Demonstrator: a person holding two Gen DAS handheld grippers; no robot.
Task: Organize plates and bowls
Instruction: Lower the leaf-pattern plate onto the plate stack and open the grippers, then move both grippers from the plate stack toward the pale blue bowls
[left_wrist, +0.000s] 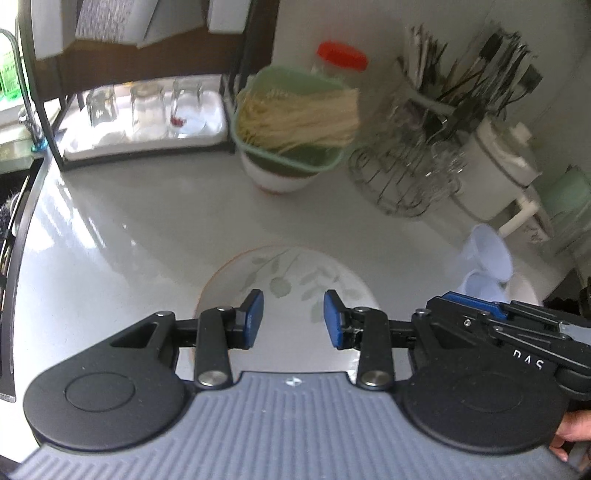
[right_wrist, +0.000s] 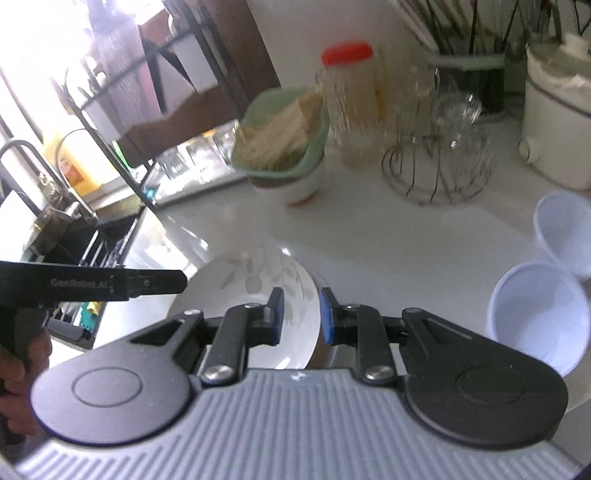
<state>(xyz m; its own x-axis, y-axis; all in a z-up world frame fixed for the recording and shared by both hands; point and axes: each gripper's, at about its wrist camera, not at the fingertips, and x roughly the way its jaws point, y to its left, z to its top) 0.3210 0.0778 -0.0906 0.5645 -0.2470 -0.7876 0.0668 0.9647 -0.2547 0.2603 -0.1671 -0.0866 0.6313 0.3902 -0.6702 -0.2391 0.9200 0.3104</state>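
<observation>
A white plate with a grey leaf pattern (left_wrist: 295, 273) lies on the white counter, also in the right wrist view (right_wrist: 258, 291). My left gripper (left_wrist: 293, 319) is open and empty, just above the plate's near part. My right gripper (right_wrist: 299, 314) is open, its jaws straddling the plate's right rim without clamping it. The right gripper also shows at the right edge of the left wrist view (left_wrist: 498, 317). A white bowl (left_wrist: 280, 177) stands further back under a green basket of noodles (left_wrist: 291, 118). Two white plastic bowls (right_wrist: 539, 317) lie to the right.
A wire stand with glasses (left_wrist: 406, 177), a utensil holder (left_wrist: 472, 96), a red-lidded jar (left_wrist: 341, 59) and a white pot (left_wrist: 498, 166) line the back. A dark rack with glasses (left_wrist: 147, 107) stands back left. The sink (right_wrist: 74, 236) is at the left.
</observation>
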